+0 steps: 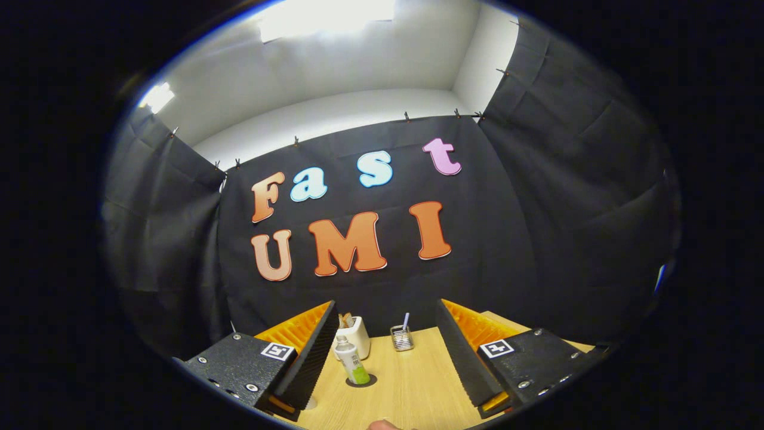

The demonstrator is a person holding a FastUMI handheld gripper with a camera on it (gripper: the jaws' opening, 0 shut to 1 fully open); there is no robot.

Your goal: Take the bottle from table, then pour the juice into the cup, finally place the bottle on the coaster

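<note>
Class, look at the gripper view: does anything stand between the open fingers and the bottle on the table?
Nothing visible does. The bottle stands on a dark coaster, ahead of the gripper near its left finger, with bare table before it. The white holder and mesh cup stand beyond it.

We see a pale wood-grain table [406, 382], and on it a clear bottle [352, 360] with a white cap and green juice — its label white and green. It stands on a dark round coaster [362, 381]. Behind sit a white cup [357, 335] and a silvery wire holder [402, 338].
</note>
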